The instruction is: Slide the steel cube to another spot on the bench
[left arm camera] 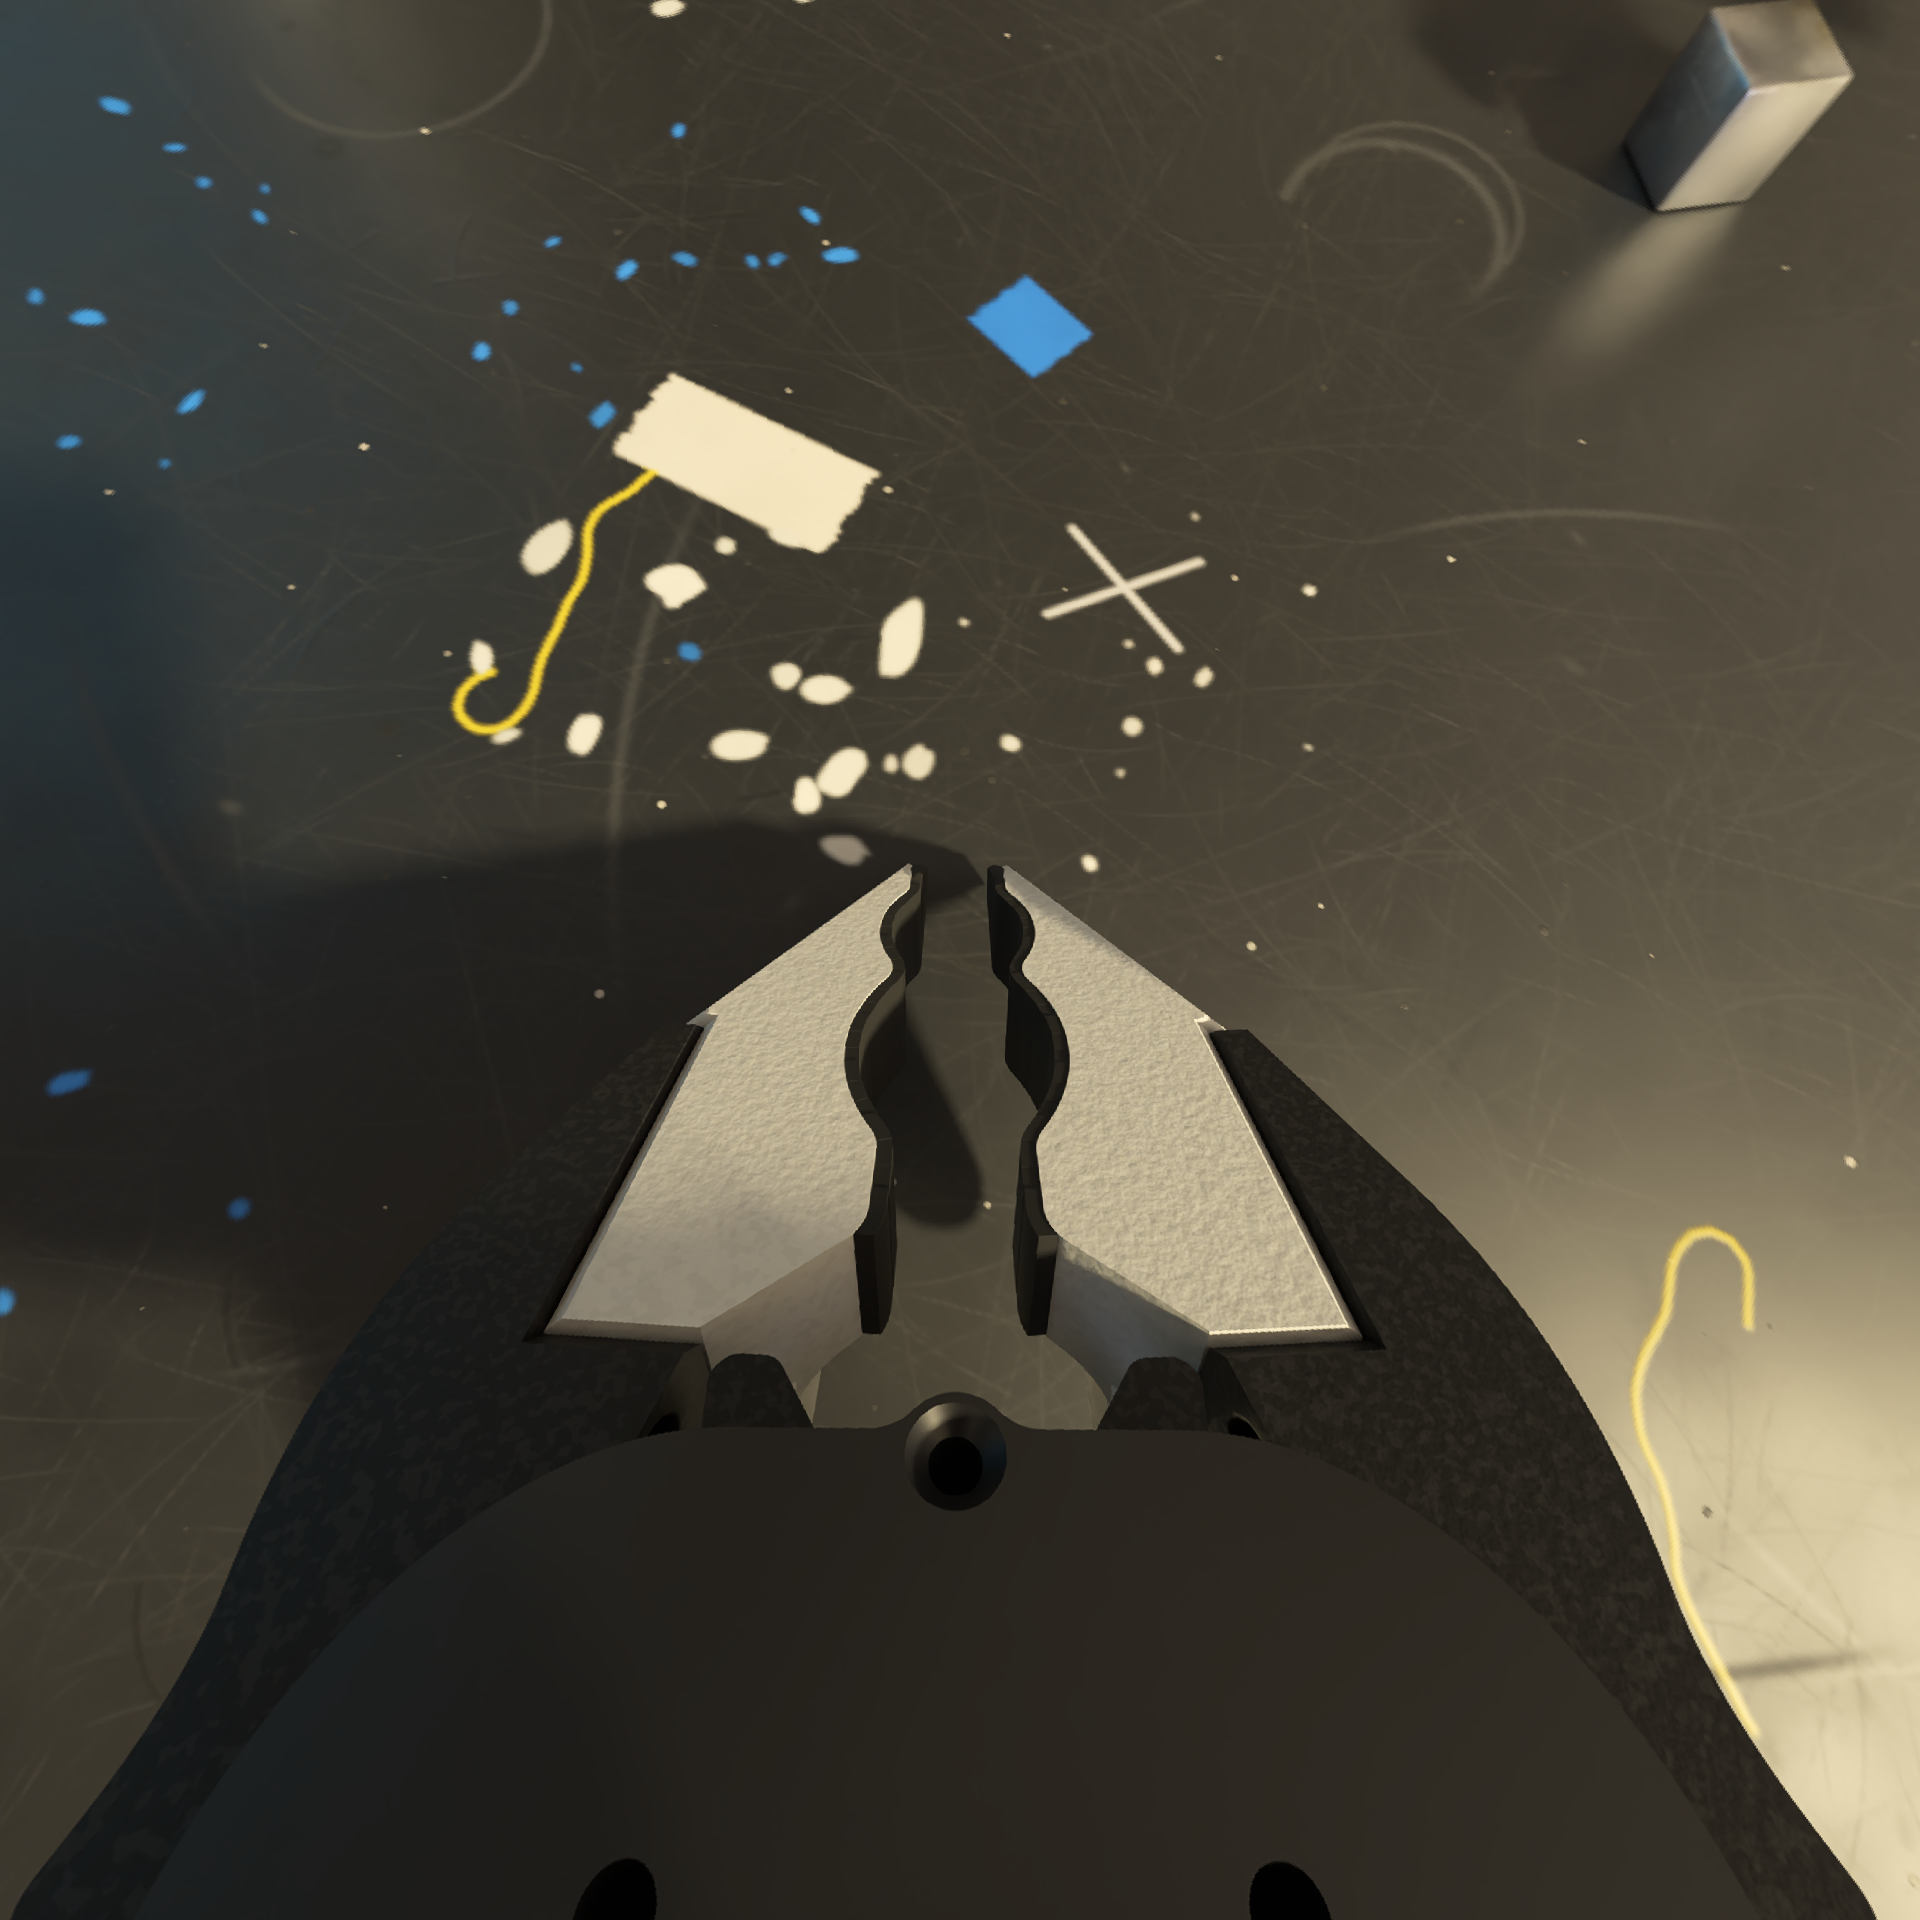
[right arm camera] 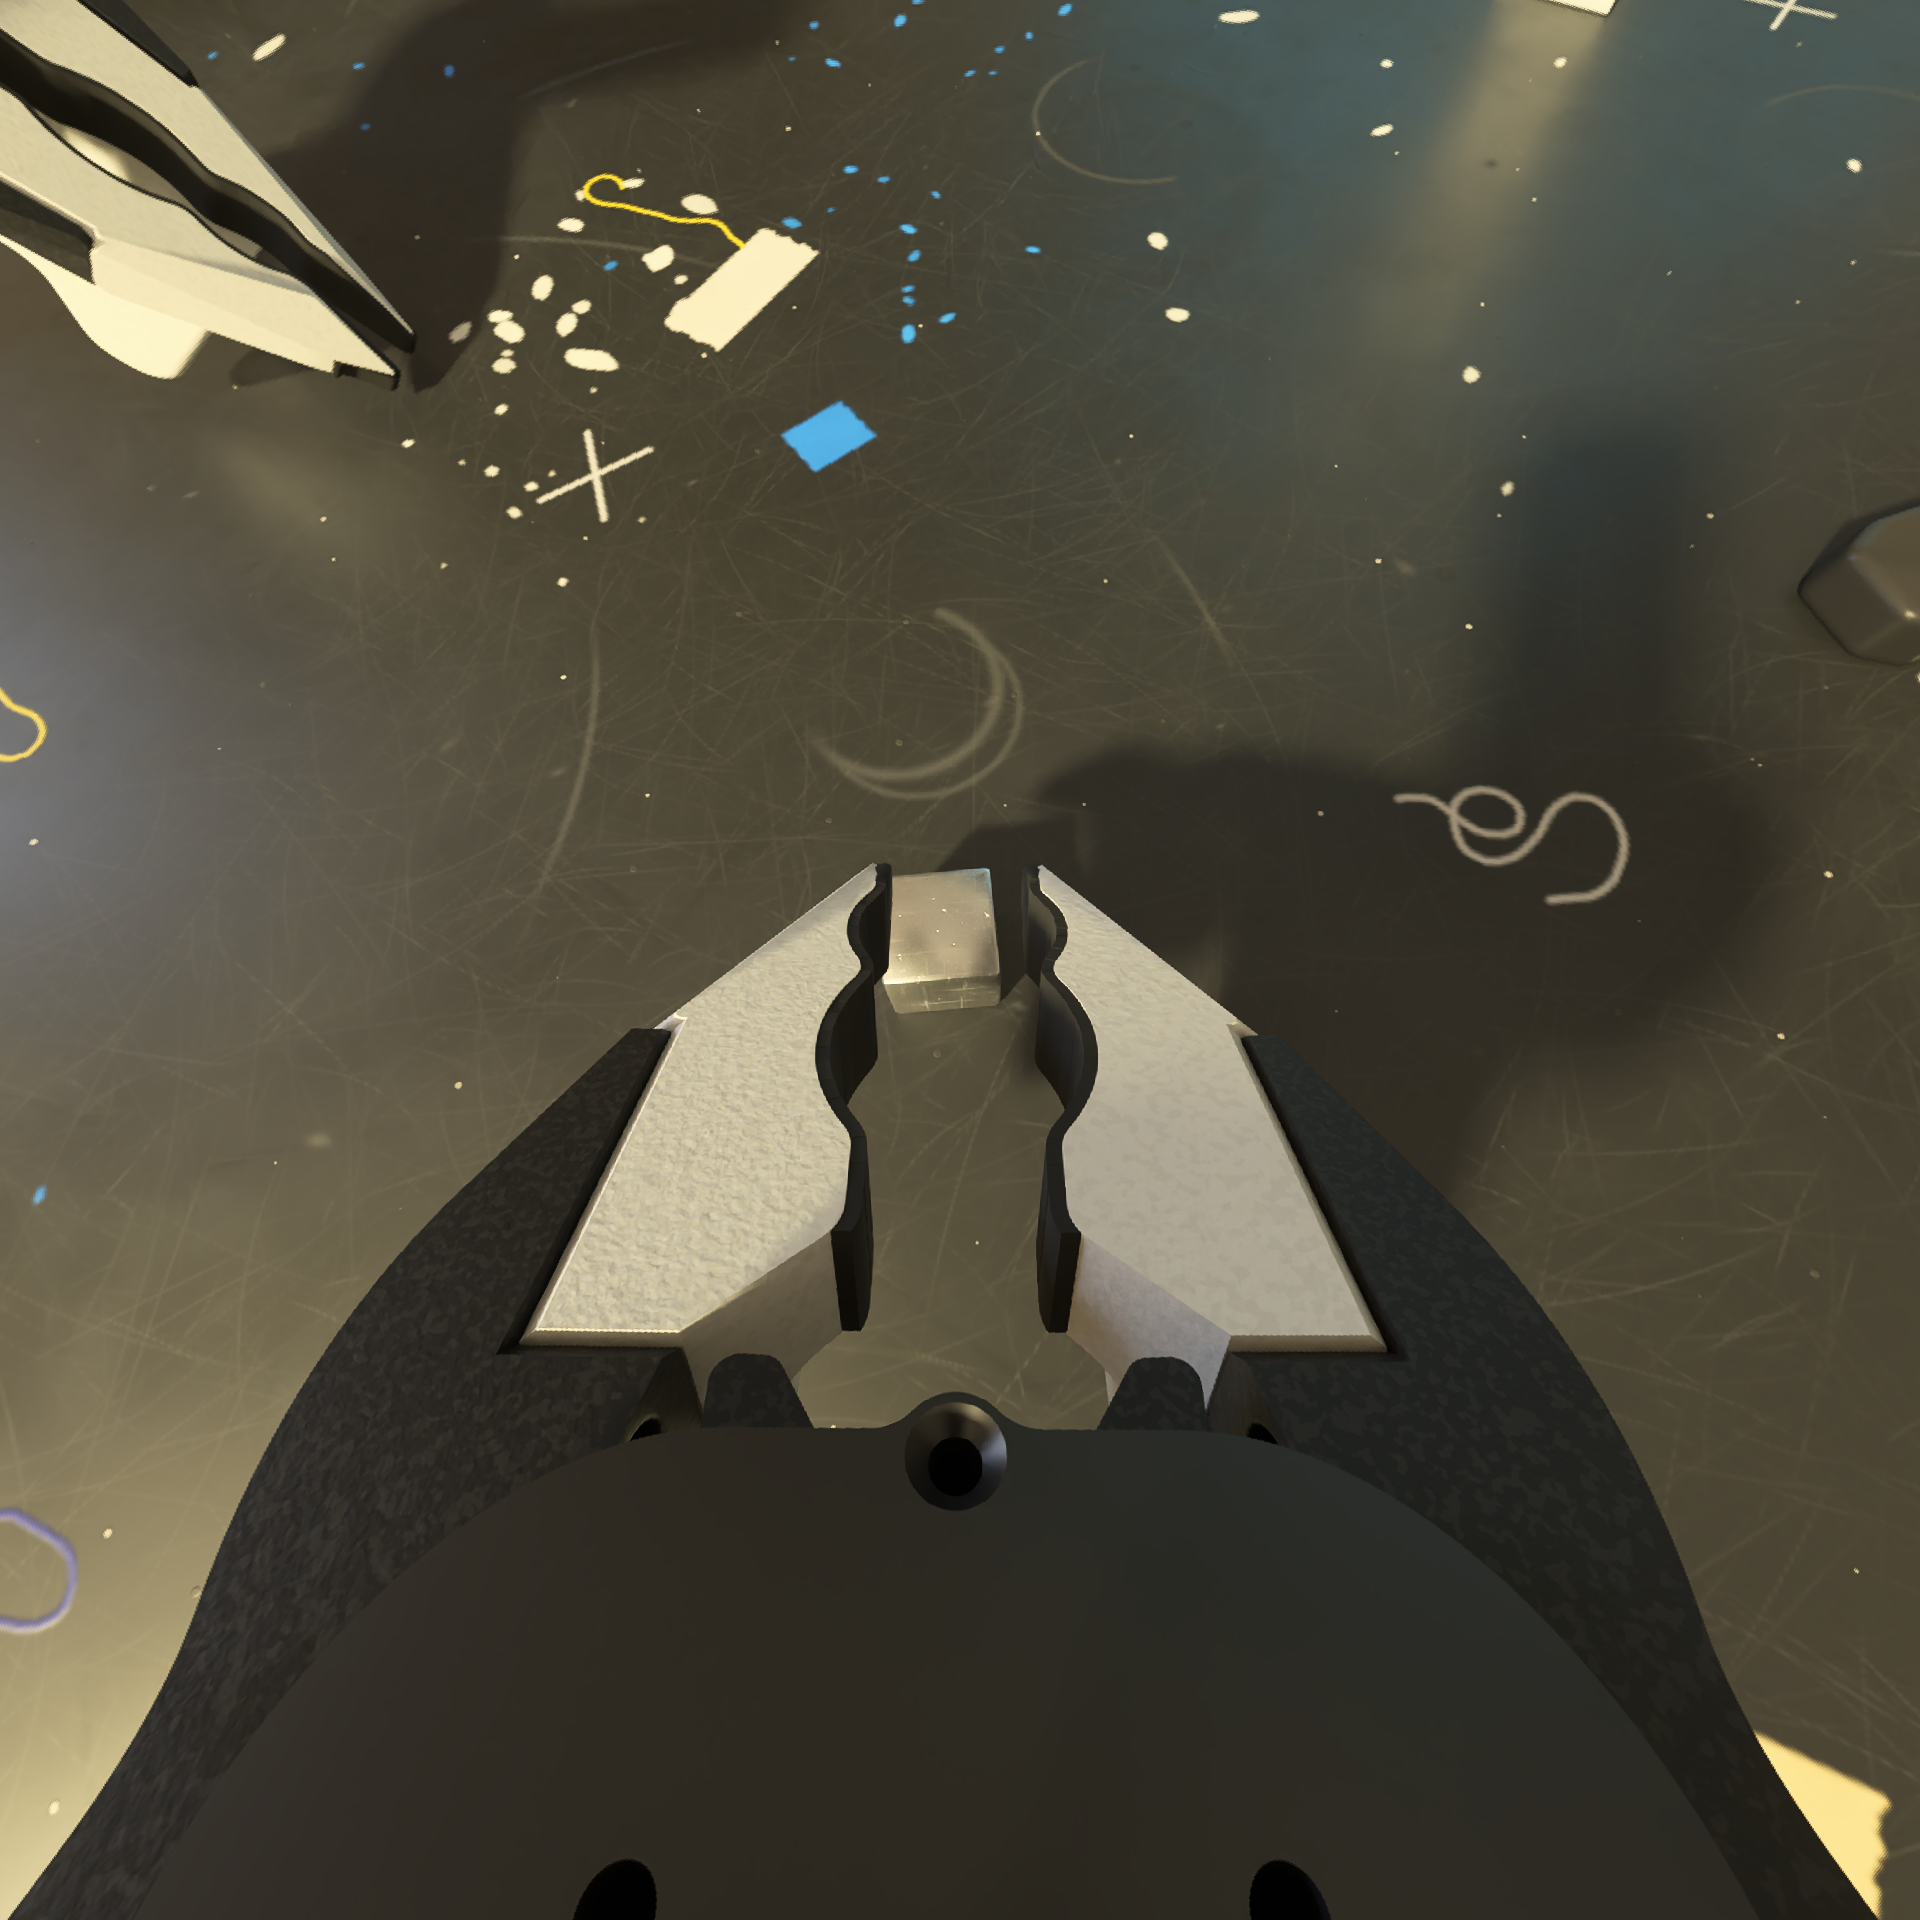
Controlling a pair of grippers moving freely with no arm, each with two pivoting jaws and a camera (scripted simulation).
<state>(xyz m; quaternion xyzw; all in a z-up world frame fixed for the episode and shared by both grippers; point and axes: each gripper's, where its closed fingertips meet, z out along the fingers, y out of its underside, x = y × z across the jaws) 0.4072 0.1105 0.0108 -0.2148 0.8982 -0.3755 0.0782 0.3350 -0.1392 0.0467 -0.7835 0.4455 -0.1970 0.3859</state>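
The steel cube (right arm camera: 940,935) stands on the dark scratched bench (right arm camera: 623,831) and shows between the fingertips of my right gripper (right arm camera: 956,883). The right jaws are apart, a little wider than the cube, with a slim gap on the right side. I cannot tell whether the fingers touch it. In the left wrist view the cube (left arm camera: 1735,114) is at the far top right, with no fingers showing beside it. My left gripper (left arm camera: 953,883) is empty, its jaws a narrow gap apart, low over the bench. It also shows at the top left of the right wrist view (right arm camera: 395,353).
Flat marks cover the bench: a blue square (left arm camera: 1029,324), a cream patch (left arm camera: 748,462), a chalk cross (left arm camera: 1124,587), paint specks and yellow squiggles. A grey hexagonal object (right arm camera: 1870,597) sits at the right edge of the right wrist view.
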